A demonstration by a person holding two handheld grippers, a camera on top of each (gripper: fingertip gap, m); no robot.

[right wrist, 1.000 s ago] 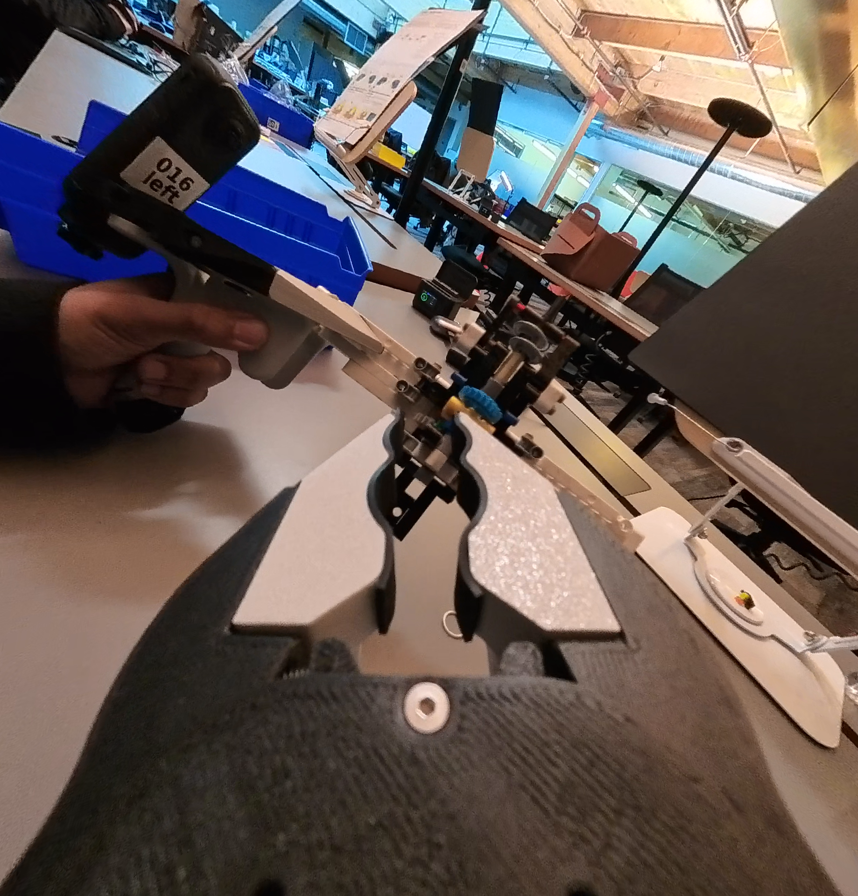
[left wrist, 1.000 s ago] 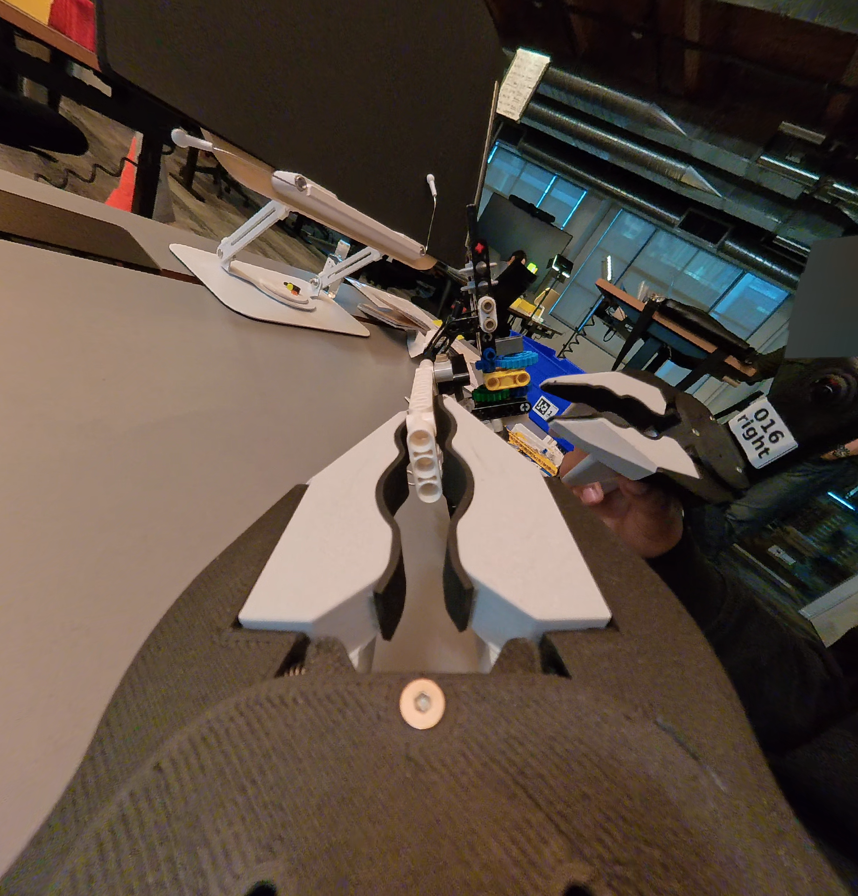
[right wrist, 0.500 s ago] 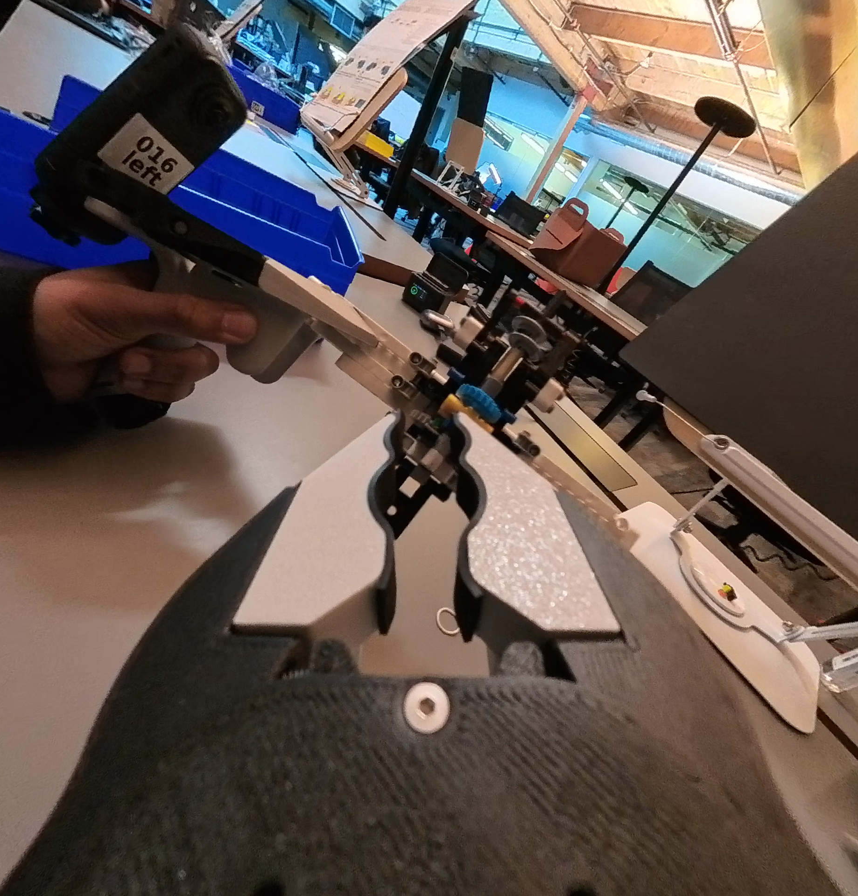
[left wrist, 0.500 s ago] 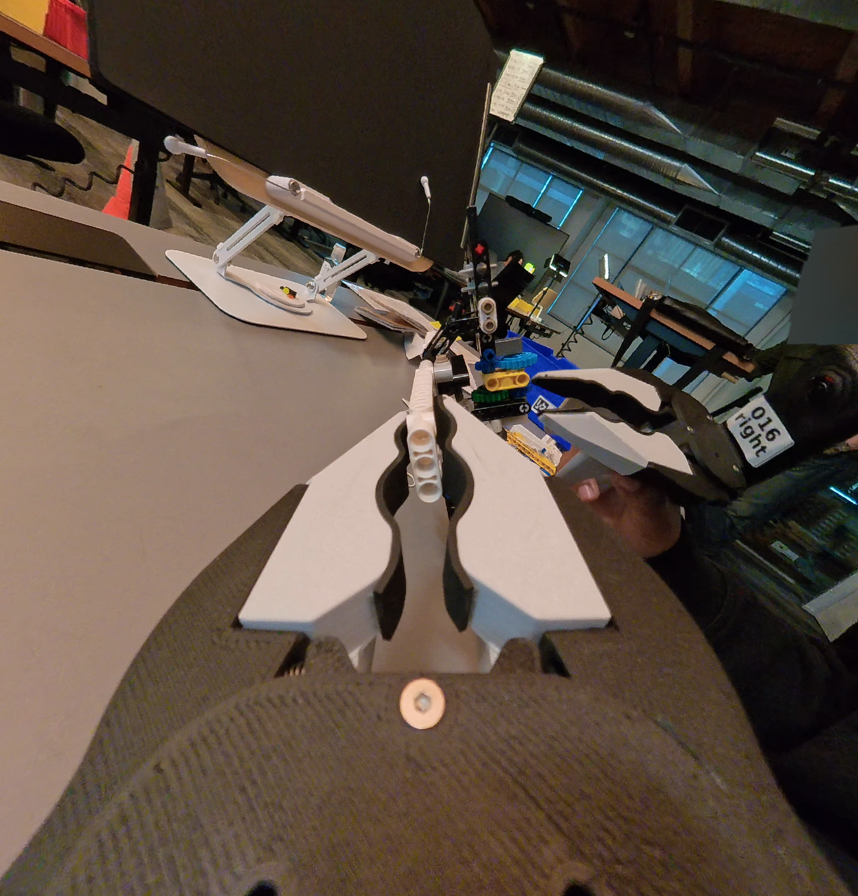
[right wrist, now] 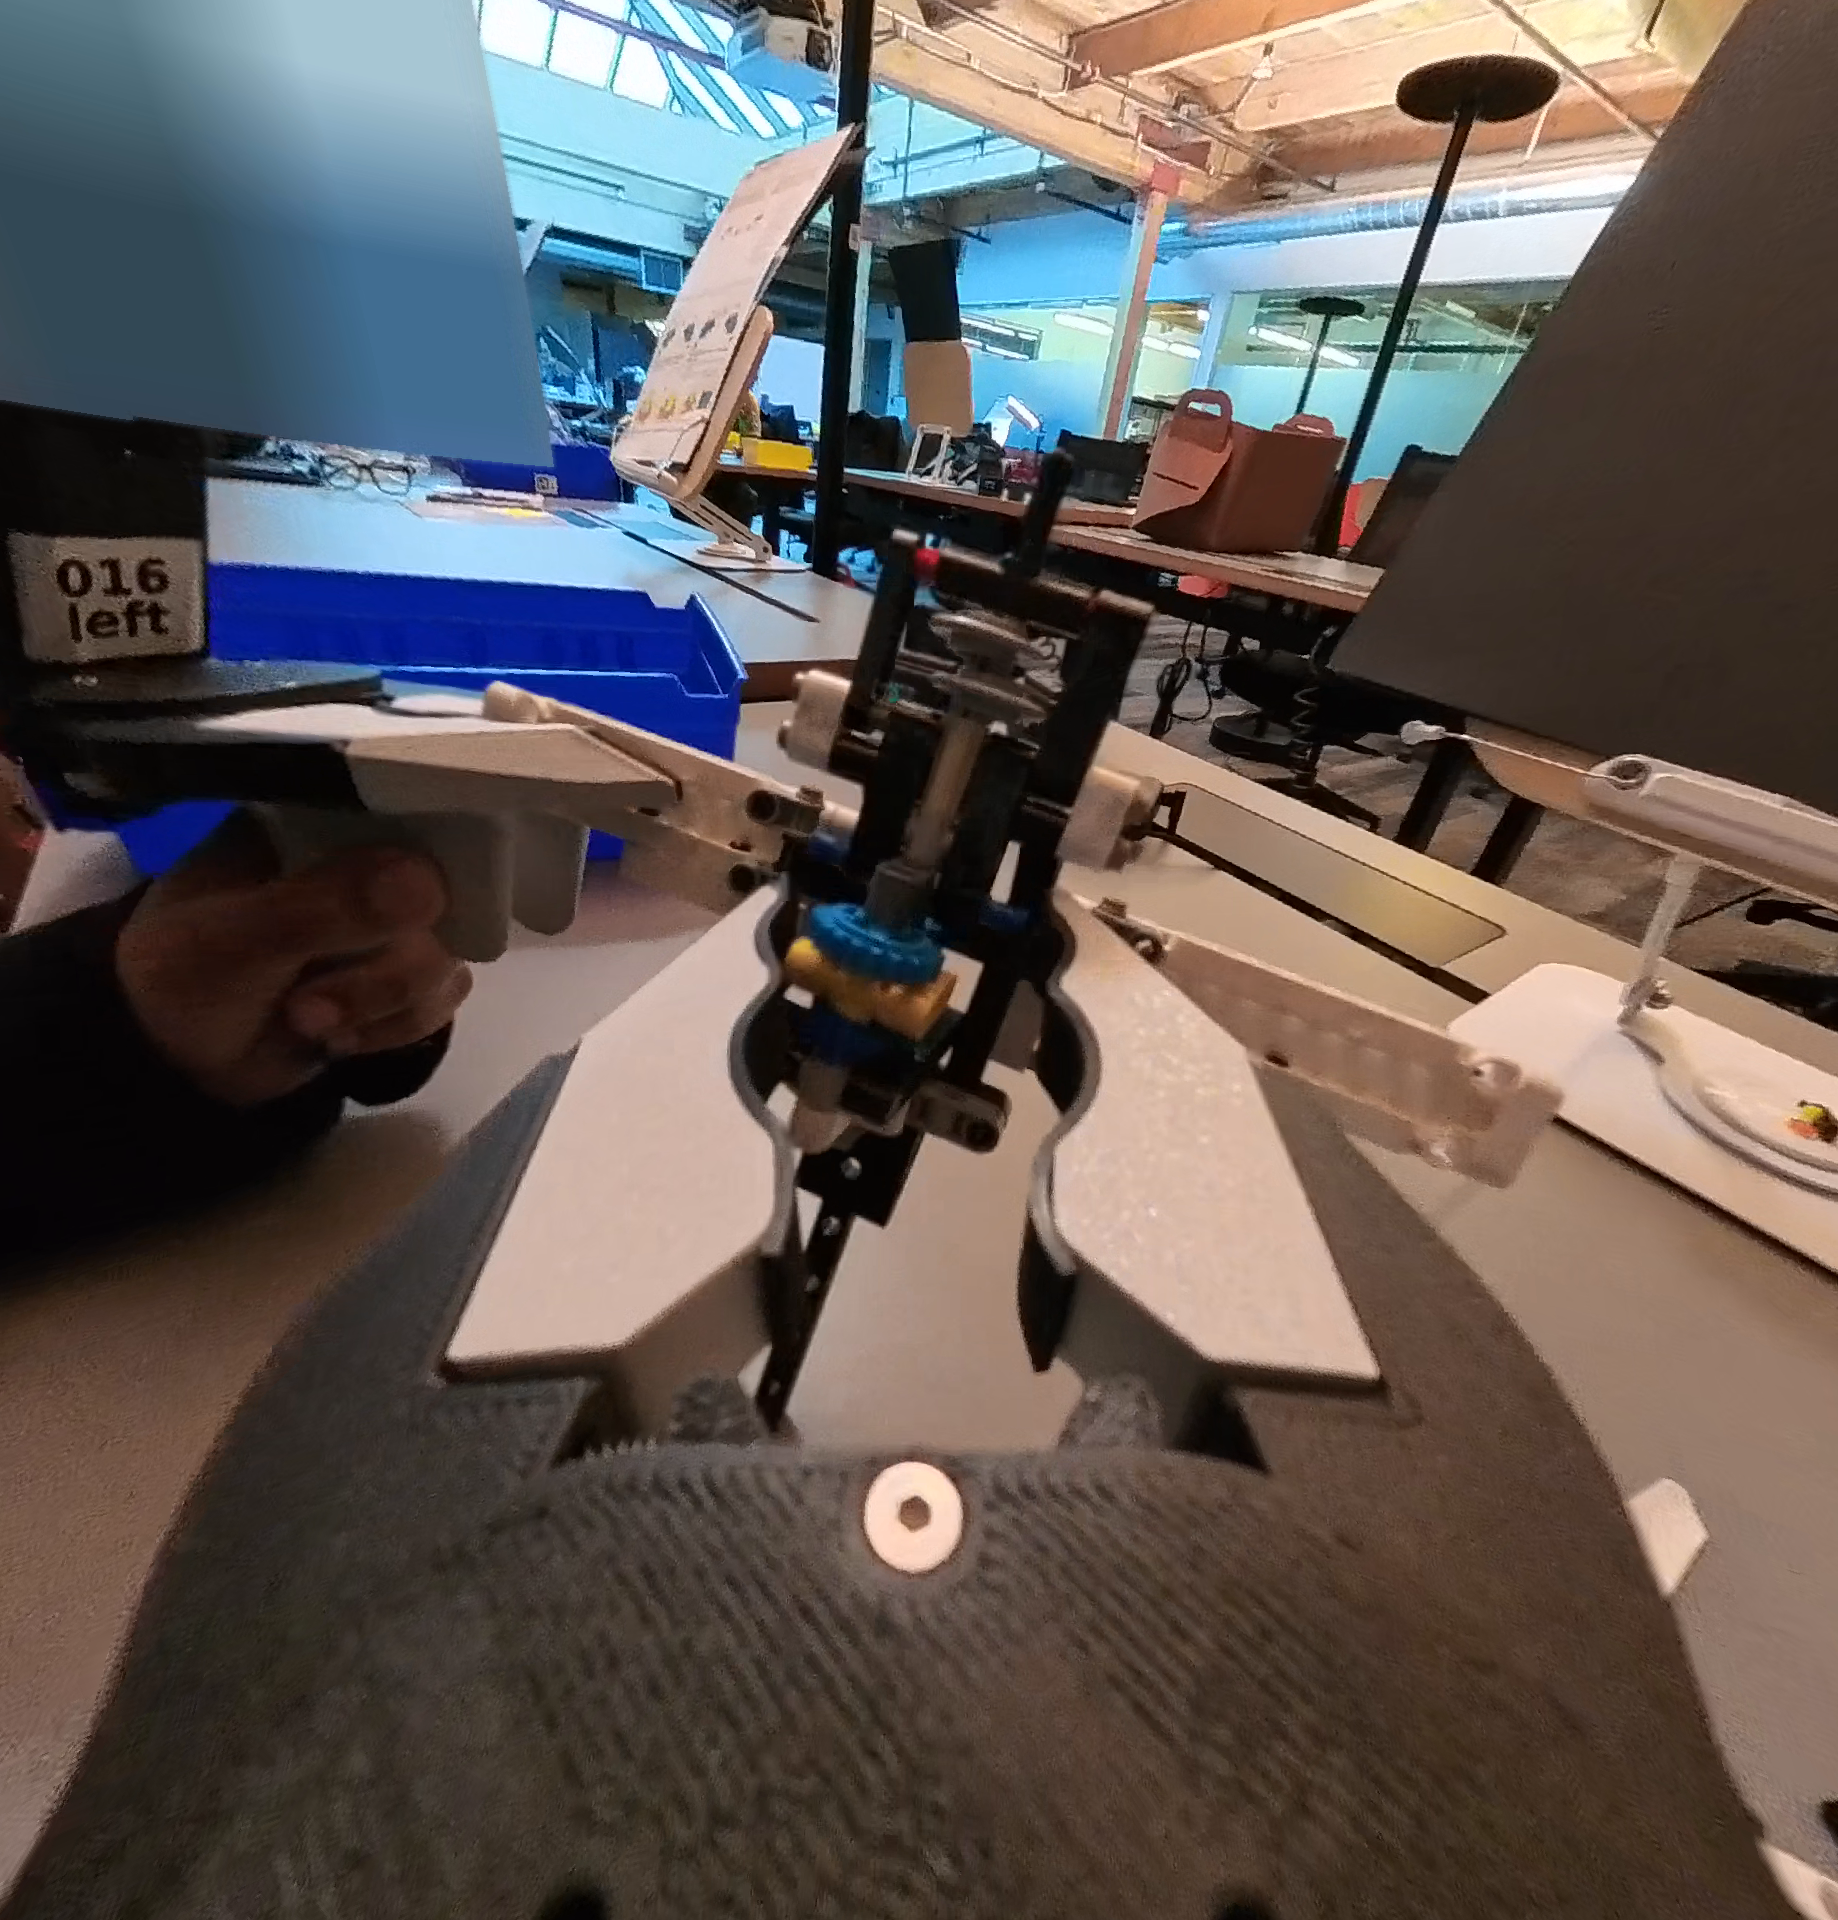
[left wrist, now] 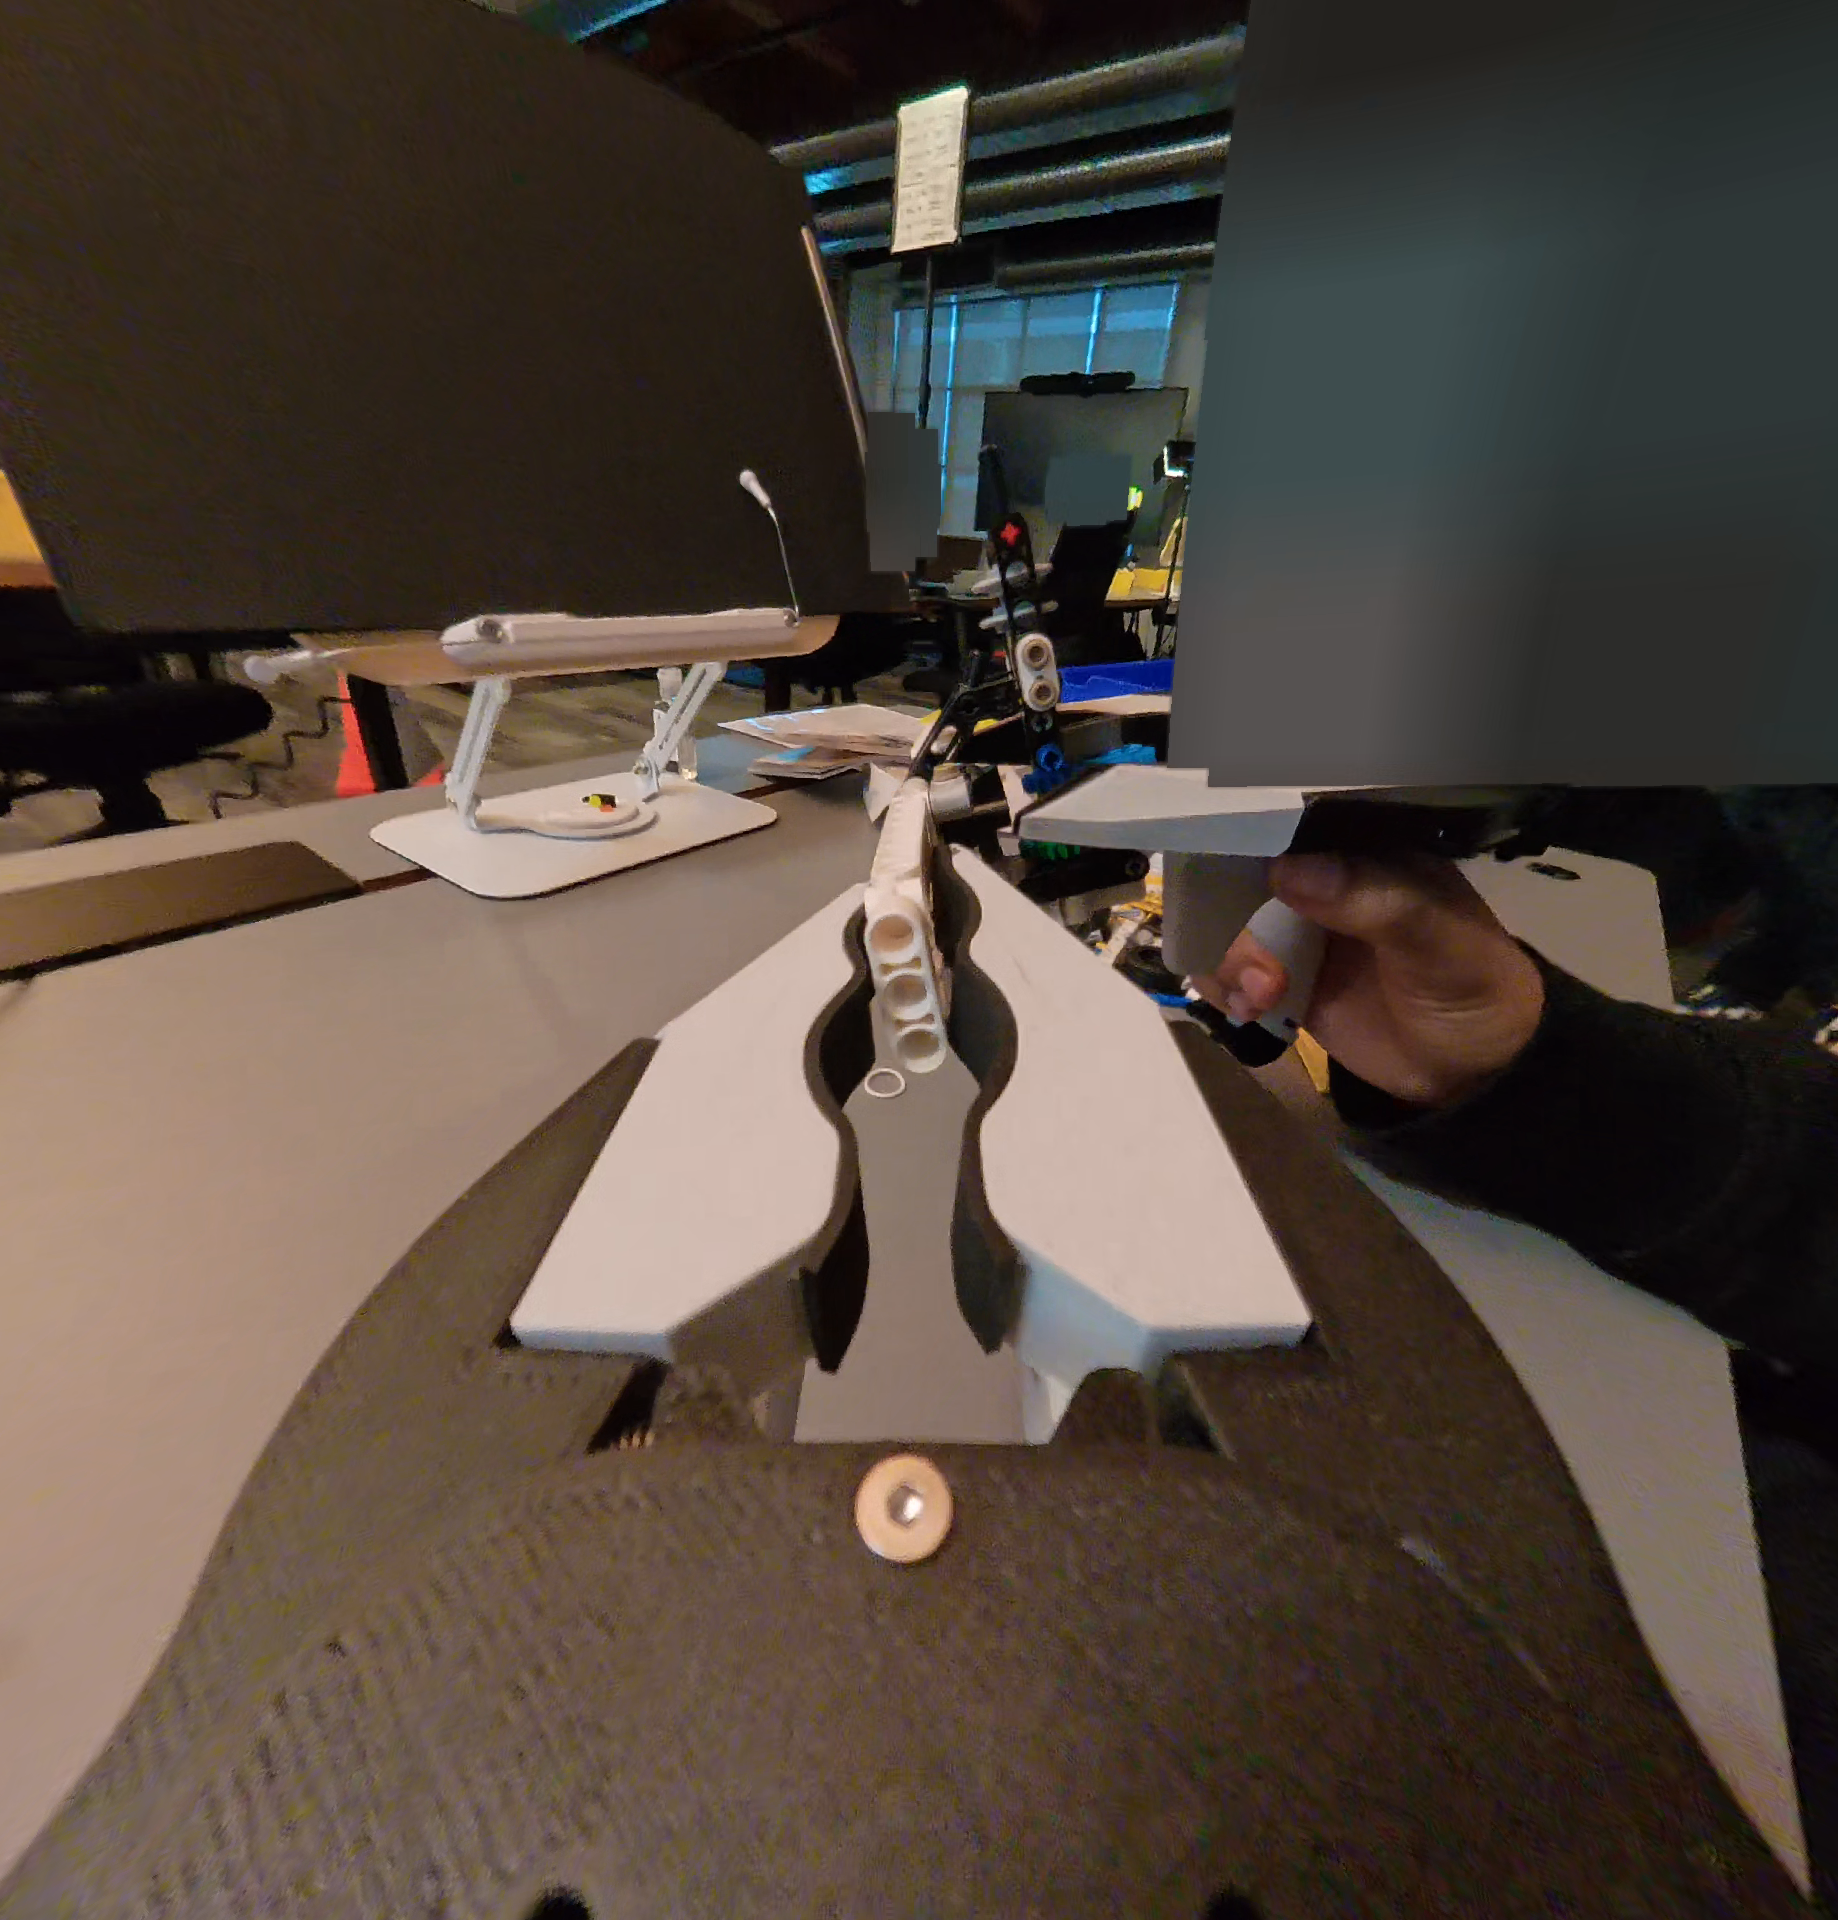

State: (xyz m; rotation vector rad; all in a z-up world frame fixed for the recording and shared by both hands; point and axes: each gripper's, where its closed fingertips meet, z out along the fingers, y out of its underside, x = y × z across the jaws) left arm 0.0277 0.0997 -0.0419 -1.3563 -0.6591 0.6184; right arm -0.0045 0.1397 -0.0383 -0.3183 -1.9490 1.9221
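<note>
The left gripper [left wrist: 920, 883] has its jaws clenched on a long white plastic beam with round holes [left wrist: 907, 987]. The beam's long axis runs straight out along the fingers, away from the cam, to the black building-brick frame assembly w/ blue gear and yellow connector [right wrist: 899, 966] just beyond.

In the right wrist view that assembly stands nearly upright between the right gripper [right wrist: 910, 997] jaws, its black strut running back toward the cam. The jaws are spread wide. Dark gaps show both sides of the model, so the pads aren't pressing: released, not holding.

The left gripper comes in from the left, roughly crosswise to the right one's fingers, and is the only one w/ a grip on the model. A second white holed beam [right wrist: 1351, 1049] sticks out right over the grey tabletop [left wrist: 271, 1091], near a white stand base [right wrist: 1725, 1101]. A blue plastic bin [right wrist: 458, 634] sits far left.

Vs half a sec ago: the right jaws were pinched on the model's black lower part and now stand open. Left grip unchanged. Both cams swung closer to level.
</note>
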